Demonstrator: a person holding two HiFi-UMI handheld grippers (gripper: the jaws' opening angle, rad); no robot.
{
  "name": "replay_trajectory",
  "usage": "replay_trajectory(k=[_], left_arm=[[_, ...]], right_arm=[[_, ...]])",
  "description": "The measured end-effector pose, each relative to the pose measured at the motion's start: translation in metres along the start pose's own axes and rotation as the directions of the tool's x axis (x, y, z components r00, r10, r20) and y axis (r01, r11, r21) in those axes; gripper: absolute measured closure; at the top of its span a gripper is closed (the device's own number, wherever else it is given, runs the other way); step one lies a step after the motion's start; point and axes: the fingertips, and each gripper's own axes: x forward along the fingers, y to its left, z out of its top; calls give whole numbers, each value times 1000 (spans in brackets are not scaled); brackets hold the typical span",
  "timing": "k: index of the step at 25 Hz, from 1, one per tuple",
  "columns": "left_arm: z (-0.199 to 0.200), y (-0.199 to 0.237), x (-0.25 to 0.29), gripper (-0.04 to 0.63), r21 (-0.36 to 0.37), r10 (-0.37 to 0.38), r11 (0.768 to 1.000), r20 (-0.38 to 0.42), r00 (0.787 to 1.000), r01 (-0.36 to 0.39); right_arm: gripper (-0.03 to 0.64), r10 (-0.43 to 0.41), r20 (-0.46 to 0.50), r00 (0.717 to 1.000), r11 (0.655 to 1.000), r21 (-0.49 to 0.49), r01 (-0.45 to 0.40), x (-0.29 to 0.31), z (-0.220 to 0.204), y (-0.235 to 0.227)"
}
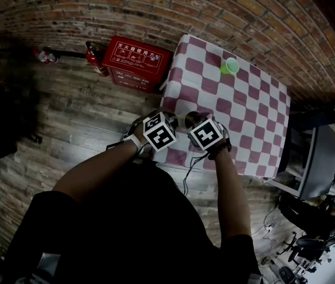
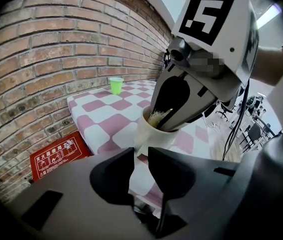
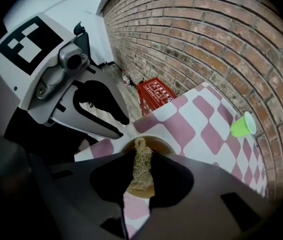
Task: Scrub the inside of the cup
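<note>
Right gripper [image 3: 137, 181] pinches a fibrous scrubber [image 3: 140, 159] inside the cup [image 2: 146, 139], which left gripper [image 2: 141, 156] clamps.

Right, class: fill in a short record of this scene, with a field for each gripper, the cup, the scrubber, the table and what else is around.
left gripper: shut on the cup's wall
right gripper: shut on the scrubber
cup: white outside, brown inside, at the table's near edge
scrubber: straw-coloured fibres, lower end inside the cup
table: pink and white checked cloth
green cup: far across the table, apart from the grippers
red box: on the floor by the brick wall
</note>
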Motion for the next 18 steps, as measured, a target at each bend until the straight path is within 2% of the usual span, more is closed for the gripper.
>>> replay_trajectory(k=[5,12,14,16,18], left_arm=[[-1,0,0,497,2,3,1000,1,1000,-3],[0,-4,-2,498,-11,-11,1000,-1,1000,11],[0,-4,-3,498,-9,-13,1000,-4,1000,13],[-1,-5,-2,497,-14,-18,1000,-6,1000,18],[-1,-5,-2,497,-12,-14,1000,-3,1000,14]], right_arm=[[525,-1,38,999,1000,-2,1,-5,7,0],[525,-98,28,995,991,-86,100,-8,8,-12],[525,-65,29,997,995,-69,66,-7,8,-7],[525,-12,17,1000,1000,-6,12,-4,5,0],[525,-9,-2,1000,1000,15,9,0,1,-1]])
